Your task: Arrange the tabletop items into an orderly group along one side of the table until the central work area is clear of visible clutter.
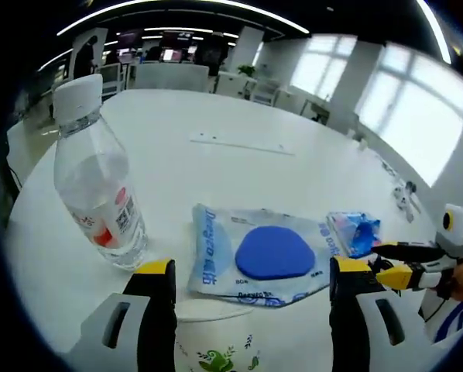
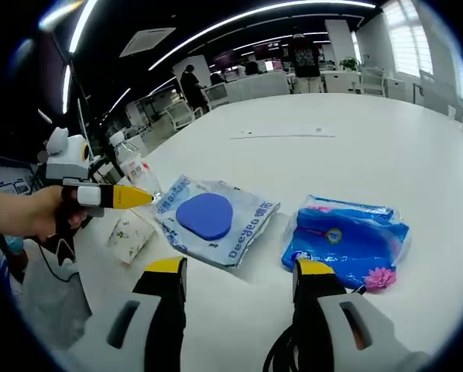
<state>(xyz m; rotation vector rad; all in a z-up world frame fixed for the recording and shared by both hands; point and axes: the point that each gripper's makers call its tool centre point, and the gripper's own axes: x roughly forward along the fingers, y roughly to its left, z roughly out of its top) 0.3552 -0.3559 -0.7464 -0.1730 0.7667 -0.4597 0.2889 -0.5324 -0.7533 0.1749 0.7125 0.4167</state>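
Hovering w/ jaws spread, right gripper [image 2: 231, 271] has the blue crinkly plastic packet [image 2: 346, 240] just ahead, nearest; left gripper [image 1: 251, 283], also spread, faces clear pouch w/ blue disc [image 1: 256, 254], bottle [image 1: 96, 182] left.

Both grippers, left gripper [image 1: 251, 291] and right gripper [image 2: 239, 287], jaws spread apart, empty.

Clear glossy plastic water bottle [image 1: 96, 186], crinkly shiny plastic pouch with a matt blue disc [image 1: 256, 254], glossy blue film packet [image 2: 348, 236], printed paper cup [image 2: 130, 233], smooth matt white table [image 1: 239, 167]
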